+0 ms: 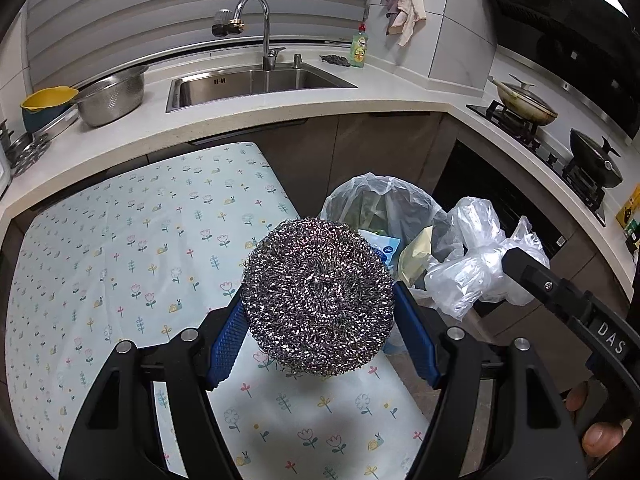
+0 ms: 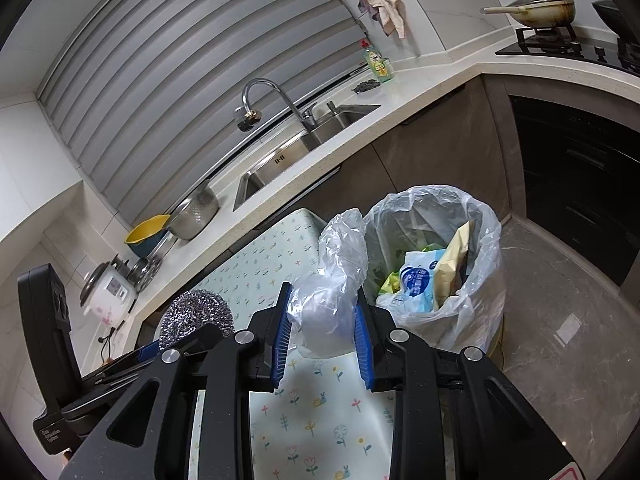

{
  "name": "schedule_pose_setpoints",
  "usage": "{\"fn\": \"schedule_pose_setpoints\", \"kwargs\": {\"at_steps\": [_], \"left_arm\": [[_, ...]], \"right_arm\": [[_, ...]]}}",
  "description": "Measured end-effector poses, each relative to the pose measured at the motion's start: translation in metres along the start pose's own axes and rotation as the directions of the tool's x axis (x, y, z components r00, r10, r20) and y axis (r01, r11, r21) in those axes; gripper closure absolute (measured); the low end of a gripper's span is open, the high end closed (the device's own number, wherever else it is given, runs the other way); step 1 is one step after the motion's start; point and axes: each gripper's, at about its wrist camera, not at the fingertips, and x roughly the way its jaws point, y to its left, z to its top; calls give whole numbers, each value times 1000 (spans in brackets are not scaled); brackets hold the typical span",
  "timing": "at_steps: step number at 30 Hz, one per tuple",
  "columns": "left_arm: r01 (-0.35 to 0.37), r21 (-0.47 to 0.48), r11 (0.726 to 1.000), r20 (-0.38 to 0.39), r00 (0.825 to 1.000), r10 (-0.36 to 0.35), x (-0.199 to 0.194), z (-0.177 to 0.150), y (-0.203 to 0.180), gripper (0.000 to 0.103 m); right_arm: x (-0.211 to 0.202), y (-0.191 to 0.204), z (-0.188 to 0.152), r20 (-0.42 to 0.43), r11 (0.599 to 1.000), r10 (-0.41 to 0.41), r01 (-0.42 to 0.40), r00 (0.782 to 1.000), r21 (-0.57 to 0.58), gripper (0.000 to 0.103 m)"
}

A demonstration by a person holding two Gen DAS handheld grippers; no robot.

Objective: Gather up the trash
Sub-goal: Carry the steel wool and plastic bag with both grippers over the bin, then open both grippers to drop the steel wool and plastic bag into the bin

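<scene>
Your left gripper (image 1: 320,316) had its blue-padded jaws spread wide and pressed against both sides of a round steel-wool scouring pad (image 1: 318,296), which you held above the near right part of the pale floral-print tablecloth (image 1: 120,260). Your right gripper (image 2: 322,332) had its jaws drawn in close, pinching a crumpled clear plastic bag (image 2: 332,280) between the blue pads; most of the bag puffed up above the fingertips. Both loads sat just beside each other, the scouring pad on the left and the bag on the right, near the table's far right corner.

Right of that corner, on the grey marbled floor (image 2: 560,300), stood the round bin lined with a clear plastic bag (image 2: 476,216), already holding a blue-and-white wrapper (image 2: 418,280), a yellowish paper packet (image 2: 452,264) and some green scraps. From the right wrist view the held bag was just left of the bin's rim, apart from it.

Further off, the white countertop (image 1: 320,100) carried the steel sink (image 1: 256,80) with its chrome tap (image 1: 260,20), a green dish-soap bottle (image 1: 359,50), a steel colander (image 1: 112,98) and a yellow bowl (image 1: 48,98).
</scene>
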Motion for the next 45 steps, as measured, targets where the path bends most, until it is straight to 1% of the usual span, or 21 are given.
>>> {"fn": "schedule_pose_setpoints", "kwargs": {"at_steps": [9,17,27,33,34,35,36,38,39,40,43,45], "left_arm": [[30,27,999,-17,999,-30,22,7,-17,36],[56,50,997,-53,997,-53,59,20,-35,36],[96,63,993,-116,989,-88,119,39,-51,36],[112,78,991,-125,987,-102,148,48,-56,34],[115,82,990,-126,987,-105,153,50,-57,34],[116,84,990,-121,987,-106,156,51,-58,30],[115,85,990,-115,988,-105,158,52,-58,24],[106,84,991,-99,990,-98,162,55,-55,19],[104,83,991,-92,991,-96,163,56,-54,17],[100,81,992,-89,992,-93,163,57,-53,16],[93,62,994,-87,992,-88,163,59,-45,15],[84,41,996,-84,993,-80,160,59,-38,15]], "right_arm": [[9,-29,11,2,999,-30,30,1000,45,76],[31,-56,22,-13,995,-59,60,998,76,76],[76,-82,46,-39,990,-106,109,994,89,76],[105,-90,55,-61,989,-118,123,991,87,74],[109,-91,56,-64,988,-121,127,991,88,72],[112,-92,57,-66,988,-123,129,990,90,72],[116,-93,58,-69,987,-126,132,990,92,70],[122,-94,59,-78,986,-131,138,988,97,61],[124,-95,60,-76,985,-132,139,988,101,59],[124,-96,61,-72,985,-134,141,988,103,58],[123,-94,63,-56,983,-145,150,988,102,47],[122,-92,63,-53,983,-147,152,988,99,45]]}}
